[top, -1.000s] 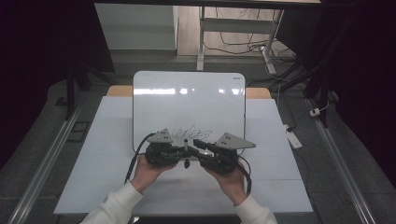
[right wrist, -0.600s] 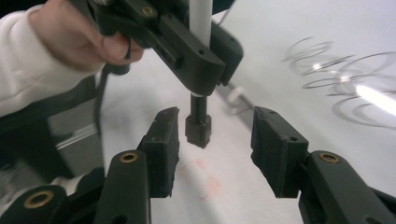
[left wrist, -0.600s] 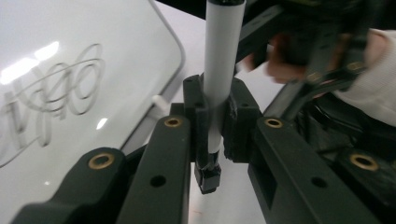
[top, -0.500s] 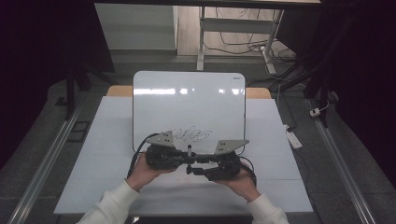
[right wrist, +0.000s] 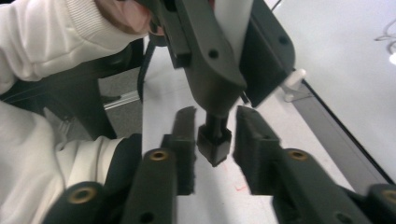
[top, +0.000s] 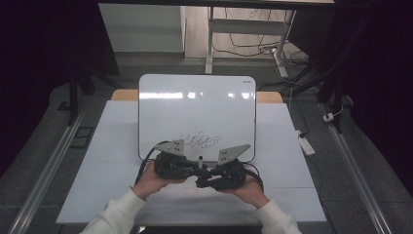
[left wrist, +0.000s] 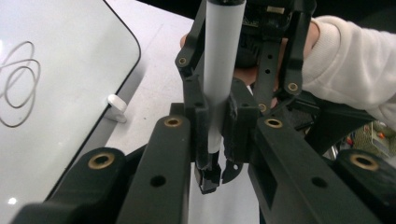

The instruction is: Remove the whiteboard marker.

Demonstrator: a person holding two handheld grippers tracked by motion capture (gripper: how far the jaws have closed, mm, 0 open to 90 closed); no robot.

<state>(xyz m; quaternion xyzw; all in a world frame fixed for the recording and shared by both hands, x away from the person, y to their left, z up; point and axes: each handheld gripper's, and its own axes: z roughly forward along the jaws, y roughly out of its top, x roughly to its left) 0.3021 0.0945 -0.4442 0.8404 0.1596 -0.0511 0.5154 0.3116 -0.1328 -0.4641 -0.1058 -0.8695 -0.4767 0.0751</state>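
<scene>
While both hands meet at the near edge of the table, the scene reads as follows.

Left gripper (top: 187, 165): its jaws are clamped on the marker, which stands between them in the left gripper view with its black end poking out past the pads.

Marker (left wrist: 223, 70): a pale grey barrel with a black end piece (right wrist: 214, 142) (cap or tip, I cannot tell which). In the high view it lies level between the two grippers, just in front of the whiteboard's near edge, above the table top.

Right gripper (right wrist: 214, 140): its jaws have just been closing and stand apart on either side of the marker's black end. A gap shows on each side in the right gripper view, so the pads are not pressing on it.

Hands: the left hand (top: 151, 178) and right hand (top: 248, 187) each grasp a gripper from below, white sleeves coming in from the bottom of the high view.

Whiteboard (top: 195, 105): it lies flat on the table, rounded corners, with a dark scribble (top: 198, 142) near its close edge, just beyond the grippers. A small white clip (left wrist: 115, 105) sits against its edge.

Table (top: 112, 161): pale surface, with the whiteboard in the middle and the grippers over its near part.
</scene>
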